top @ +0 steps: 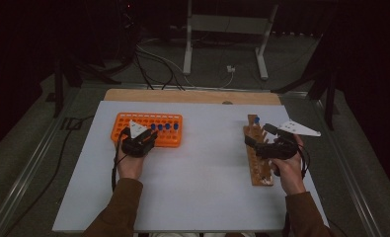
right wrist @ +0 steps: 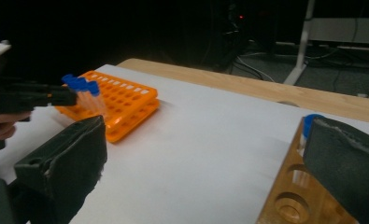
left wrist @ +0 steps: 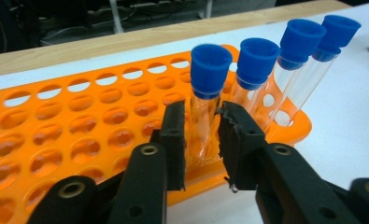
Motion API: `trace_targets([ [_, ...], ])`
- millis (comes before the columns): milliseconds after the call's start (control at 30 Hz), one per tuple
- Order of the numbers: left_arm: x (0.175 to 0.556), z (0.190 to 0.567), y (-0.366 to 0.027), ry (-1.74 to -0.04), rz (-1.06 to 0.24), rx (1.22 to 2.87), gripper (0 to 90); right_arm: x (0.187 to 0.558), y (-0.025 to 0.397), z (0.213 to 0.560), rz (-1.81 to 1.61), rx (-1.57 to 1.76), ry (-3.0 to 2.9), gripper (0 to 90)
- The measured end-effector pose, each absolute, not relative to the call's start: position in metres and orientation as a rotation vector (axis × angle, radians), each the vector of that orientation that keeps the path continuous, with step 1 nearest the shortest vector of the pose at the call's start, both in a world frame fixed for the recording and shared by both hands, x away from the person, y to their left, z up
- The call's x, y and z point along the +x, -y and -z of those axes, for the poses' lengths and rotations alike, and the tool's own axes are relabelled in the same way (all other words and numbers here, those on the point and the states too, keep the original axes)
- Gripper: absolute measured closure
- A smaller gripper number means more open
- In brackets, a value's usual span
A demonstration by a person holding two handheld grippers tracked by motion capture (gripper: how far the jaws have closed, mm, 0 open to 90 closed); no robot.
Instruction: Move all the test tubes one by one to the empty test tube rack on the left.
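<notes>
- Jaws of the left gripper (left wrist: 202, 140) stand on either side of the nearest blue-capped test tube (left wrist: 205, 100), close against its glass below the cap; we judge them clenched on it or a hair short of it, since the left pad seems to touch while a thin gap may remain at the right one
- That tube stands in the near row of the orange tube rack (left wrist: 79, 126), at the end of a line of four capped tubes, the other three just beside it and leaning the same way
- We squeeze only until the glass stops slipping, because a thin-walled tube can crack under a hard pinch
- We lift along the tube's own tilt, not straight up, so it does not bind in its hole or drag the light plastic rack with it
- We keep clear of the neighbouring tube (left wrist: 254, 70), which sits close to the right jaw
- Right gripper (top: 266, 137) hovers with its jaws spread wide over the wooden tube rack (top: 258, 160), holding nothing
- One blue-capped tube (right wrist: 308, 122) already stands at the far end of that wooden rack, so we judge the next free hole beside it as the target
- We keep the right gripper near the wooden rack to steady it if the tube goes in tight
</notes>
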State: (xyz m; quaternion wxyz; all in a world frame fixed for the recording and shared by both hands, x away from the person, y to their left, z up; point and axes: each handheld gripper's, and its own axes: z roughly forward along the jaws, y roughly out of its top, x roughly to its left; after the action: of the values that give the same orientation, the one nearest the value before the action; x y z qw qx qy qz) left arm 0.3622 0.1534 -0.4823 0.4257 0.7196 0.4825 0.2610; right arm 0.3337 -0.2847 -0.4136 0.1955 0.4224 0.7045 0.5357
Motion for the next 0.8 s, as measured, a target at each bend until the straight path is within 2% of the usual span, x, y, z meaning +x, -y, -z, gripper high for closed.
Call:
trace_targets([
  [267, 0.338, 0.476, -0.159, -1.185, -0.633, 1.703, 55.6, 0.338, 0.284, 0.416, -1.455, 1.195, -1.959, 0.0],
  [467, 0.321, 0.473, -0.163, -1.149, -0.587, 1.632, 48.3, 0.34, 0.278, 0.42, -1.368, 1.178, -1.985, 0.0],
  [633, 0.311, 0.468, -0.168, -1.151, -0.569, 1.59, 32.8, 0.344, 0.277, 0.421, -1.305, 1.155, -1.999, 0.0],
  [700, 0.309, 0.468, -0.168, -1.171, -0.569, 1.598, 19.8, 0.345, 0.277, 0.422, -1.301, 1.164, -1.996, 1.0],
  [800, 0.304, 0.469, -0.17, -1.185, -0.572, 1.602, 14.2, 0.349, 0.28, 0.422, -1.298, 1.167, -1.991, 1.1],
])
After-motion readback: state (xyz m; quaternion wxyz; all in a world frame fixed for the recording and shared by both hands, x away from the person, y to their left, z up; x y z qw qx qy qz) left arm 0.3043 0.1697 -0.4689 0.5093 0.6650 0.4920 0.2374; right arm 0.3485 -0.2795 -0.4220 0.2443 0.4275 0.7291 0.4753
